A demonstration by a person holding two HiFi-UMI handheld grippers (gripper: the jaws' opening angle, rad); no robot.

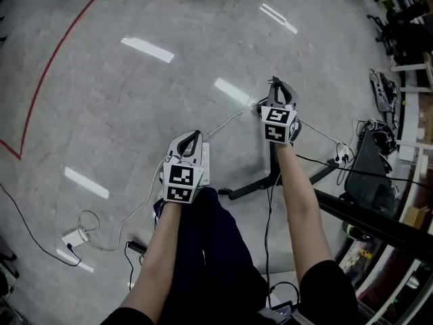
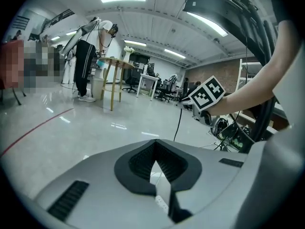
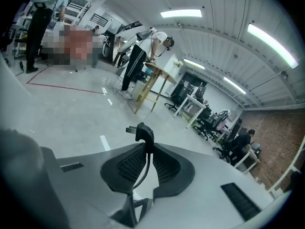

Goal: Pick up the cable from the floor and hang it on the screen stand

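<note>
Holding the cable (image 3: 146, 171) pinched in the right gripper (image 3: 148, 148), just below its black plug (image 3: 142, 132). Left gripper (image 2: 155, 144) closed, nothing visible between its jaws. Plug end raised off the floor (image 1: 135, 100). Yet to be hung on the screen stand (image 1: 252, 187).

The right claw (image 1: 276, 84) sits farther off and right of the left claw (image 1: 191, 136), with the cable (image 3: 141, 133) between its jaws. A power strip (image 1: 205, 160) is just right of the left claw. The screen stand (image 1: 254, 186) rests on the floor (image 1: 135, 100) between both arms.
</note>
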